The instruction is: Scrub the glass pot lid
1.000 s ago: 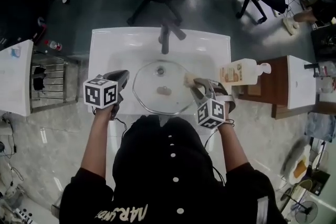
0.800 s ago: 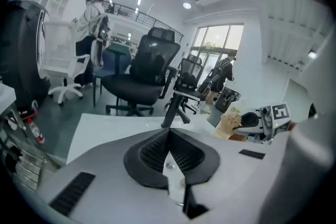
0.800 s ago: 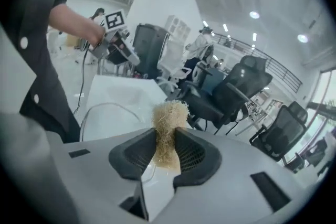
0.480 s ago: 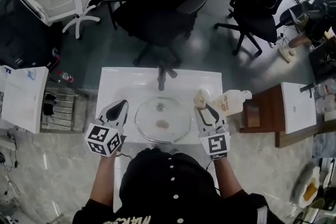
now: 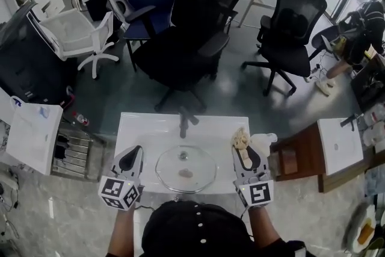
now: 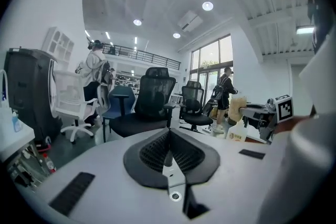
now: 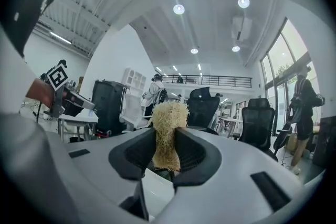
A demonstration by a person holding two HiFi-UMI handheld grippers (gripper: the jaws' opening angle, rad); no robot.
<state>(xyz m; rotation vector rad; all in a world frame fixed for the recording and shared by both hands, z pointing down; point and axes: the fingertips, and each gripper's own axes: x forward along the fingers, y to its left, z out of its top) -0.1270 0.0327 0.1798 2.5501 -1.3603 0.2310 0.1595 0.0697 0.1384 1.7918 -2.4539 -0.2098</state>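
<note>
- The glass pot lid (image 5: 186, 168) lay flat in the white sink (image 5: 141, 126) just before us. It was round and clear with a thin rim, and a small brownish spot sat near its middle; we could not tell whether that was knob or dirt.
- Our left hand-held gripper (image 5: 136, 152) was clenched on nothing, its ribbed dark pads pressed together. It hung beside the lid's left edge, apart from the glass.
- Our right hand-held gripper (image 5: 243, 150) grasped a pale scrubber (image 7: 168, 126), a rough, straw-like tuft poking out past the jaws. It was held off the lid's right edge.
- We judged that no scrubbing was under way. Neither tool touched the glass and we saw no suds, so we could not say how much scrubbing was left.
- Beyond stood a dark faucet (image 5: 183, 123), with a cream soap bottle (image 5: 263, 142) at the sink's right.
- Farthest off, black office chairs (image 5: 192, 33) stood on the grey floor.
</note>
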